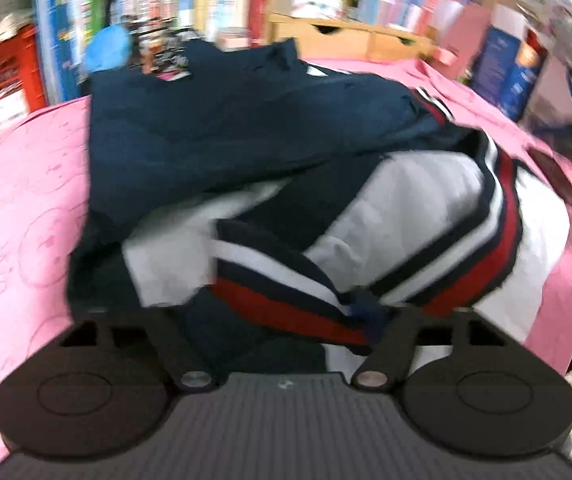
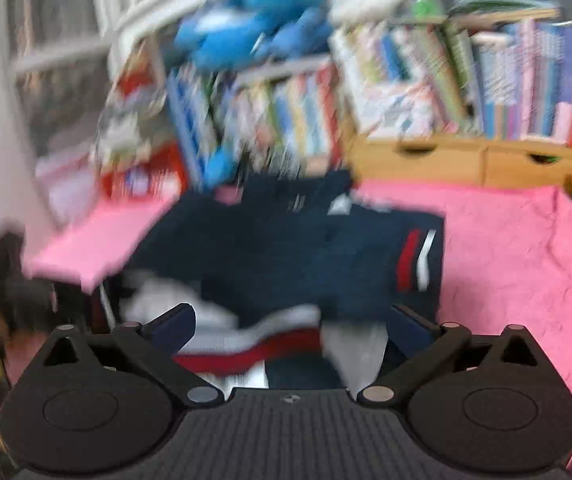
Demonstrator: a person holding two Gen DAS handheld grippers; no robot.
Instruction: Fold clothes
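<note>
A navy garment (image 1: 222,128) with white panels and red and white stripes lies bunched on the pink table cover (image 1: 18,200). In the left wrist view its striped folds drape over my left gripper (image 1: 282,320). The fingertips are hidden under the cloth, but the finger arms stand spread apart. In the right wrist view, which is blurred, the same garment (image 2: 286,248) lies just ahead of my right gripper (image 2: 292,320). That gripper is open, with a white and red striped fold lying between its blue pads (image 2: 176,322).
Shelves packed with books (image 2: 486,80) and wooden drawers (image 2: 466,160) stand behind the table. A red crate (image 1: 2,80) sits at the back left and a blue plush toy (image 2: 242,32) on the shelf. A table edge (image 2: 86,264) drops off at the left in the right wrist view.
</note>
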